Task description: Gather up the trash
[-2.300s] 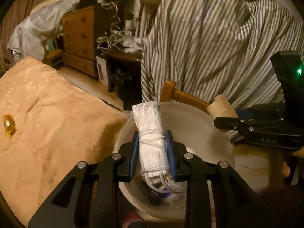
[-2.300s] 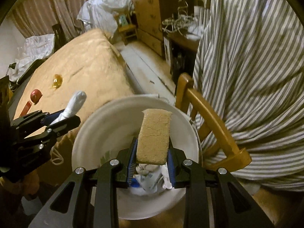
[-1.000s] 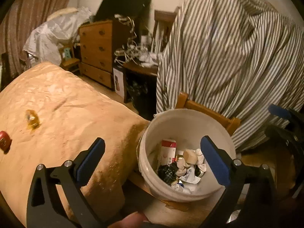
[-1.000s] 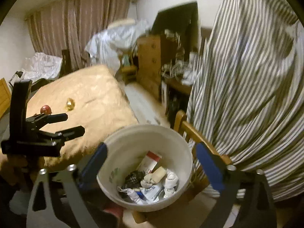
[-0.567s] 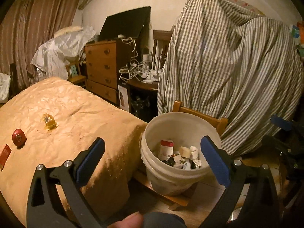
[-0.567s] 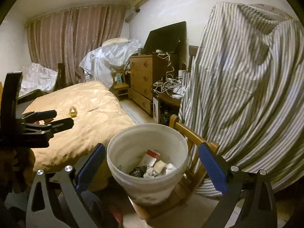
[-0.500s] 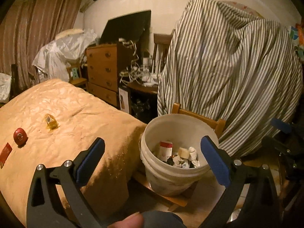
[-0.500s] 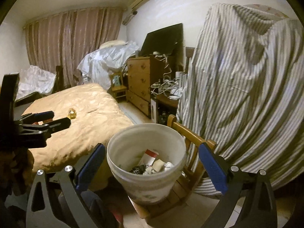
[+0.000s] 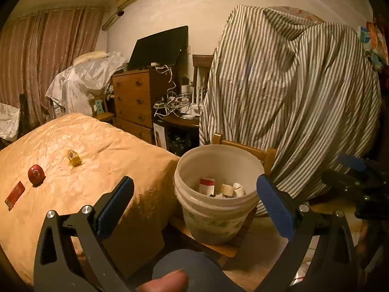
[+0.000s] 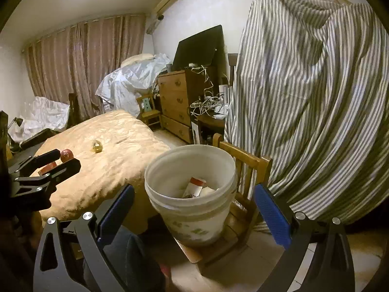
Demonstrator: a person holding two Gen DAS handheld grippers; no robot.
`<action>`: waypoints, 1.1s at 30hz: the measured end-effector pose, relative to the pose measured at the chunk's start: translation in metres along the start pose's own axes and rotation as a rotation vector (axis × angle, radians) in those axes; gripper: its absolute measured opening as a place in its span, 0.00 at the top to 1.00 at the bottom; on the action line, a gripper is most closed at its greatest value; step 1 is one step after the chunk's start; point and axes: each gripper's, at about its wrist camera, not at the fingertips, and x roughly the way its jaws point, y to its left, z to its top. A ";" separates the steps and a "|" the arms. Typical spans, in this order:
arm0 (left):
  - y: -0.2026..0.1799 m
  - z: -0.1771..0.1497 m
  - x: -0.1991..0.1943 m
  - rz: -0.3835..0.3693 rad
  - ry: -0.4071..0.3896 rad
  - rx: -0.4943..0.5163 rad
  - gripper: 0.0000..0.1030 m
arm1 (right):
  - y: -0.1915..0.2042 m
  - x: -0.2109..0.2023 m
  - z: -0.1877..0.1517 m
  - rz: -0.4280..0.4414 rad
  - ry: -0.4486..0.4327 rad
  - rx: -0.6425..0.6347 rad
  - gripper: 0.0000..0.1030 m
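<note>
White plastic bucket (image 9: 218, 209) sitting ahead between both released tongs: left tongs (image 9: 194, 209), right tongs (image 10: 194, 209). Left view alone showing flat red wrapper (image 9: 14, 196) on quilted bed (image 9: 97, 170).

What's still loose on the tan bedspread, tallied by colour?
Red: 2, a round red ball-like item and a flat red rectangular packet
Amber: 1, a crinkled amber-yellow wrapper
Total: 3, all lying apart from each other on the tan bedspread, none in the white plastic bucket.
</note>
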 end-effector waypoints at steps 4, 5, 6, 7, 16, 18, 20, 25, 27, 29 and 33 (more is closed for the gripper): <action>0.001 0.004 -0.006 0.005 -0.015 -0.003 0.05 | -0.001 0.003 0.008 0.004 -0.004 -0.005 0.05; 0.001 0.005 -0.007 0.005 -0.019 -0.005 0.05 | -0.002 0.003 0.010 0.003 -0.005 -0.006 0.05; 0.000 0.005 -0.008 0.006 -0.020 -0.001 0.05 | -0.002 0.002 0.009 0.005 -0.010 -0.004 0.05; -0.001 0.004 -0.008 0.005 -0.019 0.002 0.05 | -0.004 0.003 0.012 0.005 -0.011 -0.003 0.05; -0.011 0.003 -0.011 -0.024 -0.023 0.034 0.05 | -0.009 0.001 0.012 -0.001 -0.015 0.003 0.05; -0.011 0.002 -0.011 -0.025 -0.021 0.036 0.05 | -0.009 0.002 0.012 0.000 -0.014 0.004 0.05; -0.012 0.002 -0.010 -0.026 -0.019 0.038 0.05 | -0.009 0.002 0.012 0.001 -0.012 0.002 0.05; -0.014 0.002 -0.007 -0.062 -0.005 0.042 0.05 | -0.009 0.002 0.012 0.000 -0.009 -0.006 0.05; -0.014 0.002 -0.006 -0.067 0.000 0.045 0.05 | -0.009 0.002 0.012 -0.001 -0.012 -0.006 0.05; -0.016 0.002 -0.002 -0.070 0.022 0.044 0.05 | -0.009 0.003 0.012 -0.001 -0.011 -0.003 0.05; -0.016 0.000 0.001 -0.062 0.031 0.042 0.05 | -0.010 0.004 0.012 0.003 -0.008 -0.002 0.05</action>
